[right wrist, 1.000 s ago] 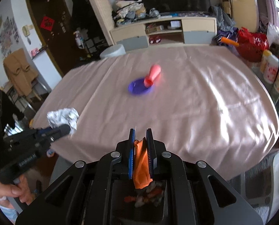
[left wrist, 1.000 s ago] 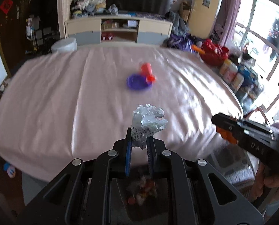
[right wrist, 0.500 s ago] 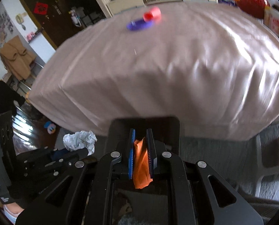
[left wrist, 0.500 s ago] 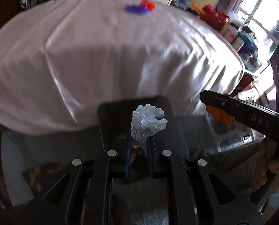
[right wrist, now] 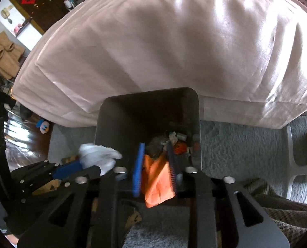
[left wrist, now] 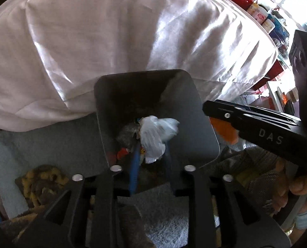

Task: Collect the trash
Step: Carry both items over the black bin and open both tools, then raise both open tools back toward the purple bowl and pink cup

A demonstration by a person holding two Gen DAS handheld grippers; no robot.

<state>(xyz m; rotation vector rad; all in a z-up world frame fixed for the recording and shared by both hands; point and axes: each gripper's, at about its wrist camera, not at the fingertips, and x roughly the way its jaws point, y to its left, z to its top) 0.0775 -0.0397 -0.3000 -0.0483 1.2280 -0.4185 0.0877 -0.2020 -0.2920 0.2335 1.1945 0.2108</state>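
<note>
Trash is seen as two pieces over one dark bin (left wrist: 205, 128) on the grey carpet (right wrist: 236, 144): a crumpled white wrapper (left wrist: 155, 136) between the opening jaws of the left gripper (left wrist: 151, 165), and an orange scrap (right wrist: 156, 181) between the opening jaws of the right gripper (right wrist: 155, 171). "DAS" is read on the right gripper's side. The cloth-draped tabletop (left wrist: 122, 31) stands just behind the bin.

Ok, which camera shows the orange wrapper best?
The right wrist view: the orange wrapper sits centred between the opening right tool's fingers, over the bin. The left wrist view shows only a corner of it under that tool.
</note>
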